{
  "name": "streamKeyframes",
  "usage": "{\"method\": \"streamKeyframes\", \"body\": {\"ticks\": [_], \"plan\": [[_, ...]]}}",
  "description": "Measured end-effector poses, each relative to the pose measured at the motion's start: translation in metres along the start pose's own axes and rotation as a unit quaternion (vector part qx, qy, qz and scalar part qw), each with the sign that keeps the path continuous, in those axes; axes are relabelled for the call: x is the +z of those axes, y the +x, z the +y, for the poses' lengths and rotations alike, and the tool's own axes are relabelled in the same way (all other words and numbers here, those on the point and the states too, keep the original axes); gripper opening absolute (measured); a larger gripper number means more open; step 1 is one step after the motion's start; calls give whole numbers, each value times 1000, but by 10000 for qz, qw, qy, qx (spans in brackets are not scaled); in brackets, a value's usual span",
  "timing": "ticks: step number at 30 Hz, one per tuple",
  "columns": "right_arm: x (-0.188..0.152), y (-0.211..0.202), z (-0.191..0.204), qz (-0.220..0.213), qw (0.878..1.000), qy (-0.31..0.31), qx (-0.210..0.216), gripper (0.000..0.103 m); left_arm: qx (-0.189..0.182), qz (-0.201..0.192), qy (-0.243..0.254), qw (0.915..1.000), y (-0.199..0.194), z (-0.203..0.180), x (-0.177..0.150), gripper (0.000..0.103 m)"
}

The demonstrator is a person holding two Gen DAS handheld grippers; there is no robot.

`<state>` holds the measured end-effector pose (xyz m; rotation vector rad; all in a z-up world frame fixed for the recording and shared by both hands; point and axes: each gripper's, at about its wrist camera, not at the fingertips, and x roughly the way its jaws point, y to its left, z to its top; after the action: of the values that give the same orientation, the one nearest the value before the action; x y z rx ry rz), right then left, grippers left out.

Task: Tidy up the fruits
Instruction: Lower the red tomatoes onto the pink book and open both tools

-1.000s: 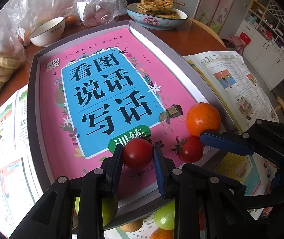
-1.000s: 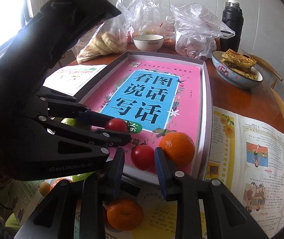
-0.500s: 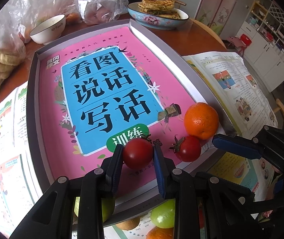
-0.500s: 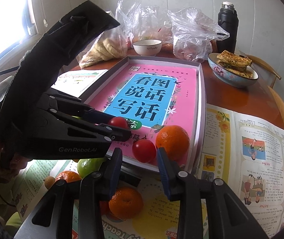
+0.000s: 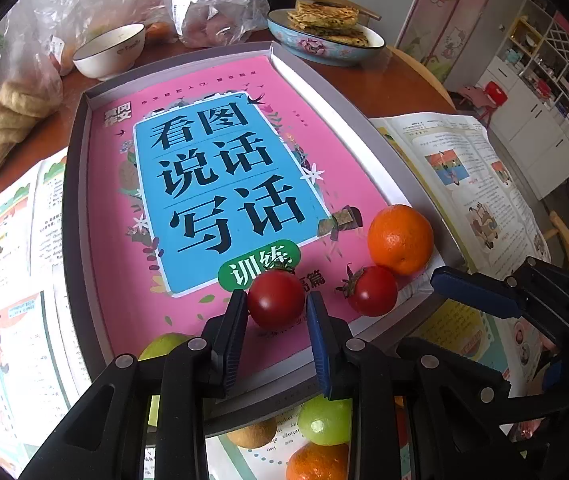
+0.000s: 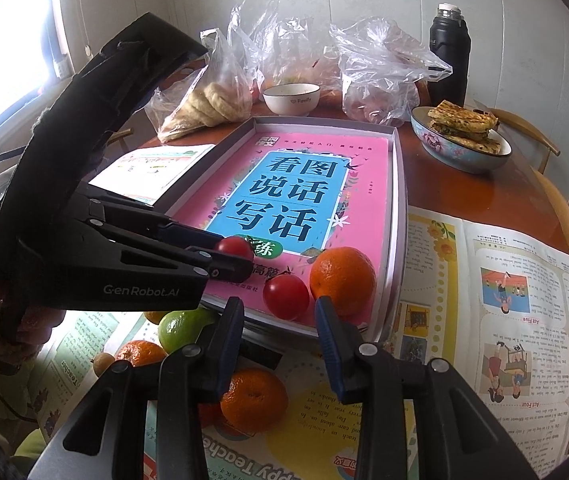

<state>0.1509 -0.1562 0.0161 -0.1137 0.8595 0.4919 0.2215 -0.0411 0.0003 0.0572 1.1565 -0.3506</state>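
Observation:
My left gripper [image 5: 277, 308] is shut on a red cherry tomato [image 5: 275, 298], held low over the near end of the grey box with the pink book [image 5: 84, 184]. It also shows in the right wrist view [image 6: 235, 248]. A second tomato [image 5: 372, 291] and an orange [image 5: 400, 239] lie in the box's near right corner. My right gripper [image 6: 280, 316] is open and empty, just in front of the box edge, with that second tomato [image 6: 285, 297] beyond its tips. Loose oranges [image 6: 253, 398], a green fruit [image 6: 182, 328] and a small brown fruit [image 5: 251, 433] lie before the box.
A white bowl [image 6: 291, 98], plastic bags of food [image 6: 204, 100], a black flask [image 6: 448, 54] and a blue dish of flatbread [image 6: 460, 144] stand behind the box. Open picture books [image 6: 496, 300] cover the wooden table on the right and front.
My right gripper has drawn back from the second tomato and orange toward me. My left gripper still holds its tomato in about the same place over the box.

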Motion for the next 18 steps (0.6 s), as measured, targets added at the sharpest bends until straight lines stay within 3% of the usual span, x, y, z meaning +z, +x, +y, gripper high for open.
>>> {"method": "streamKeyframes", "body": {"ticks": [18], "plan": [[-3, -9, 0, -114, 9999, 52, -39, 43, -9, -193, -96, 9998, -17, 0, -6, 40]]}}
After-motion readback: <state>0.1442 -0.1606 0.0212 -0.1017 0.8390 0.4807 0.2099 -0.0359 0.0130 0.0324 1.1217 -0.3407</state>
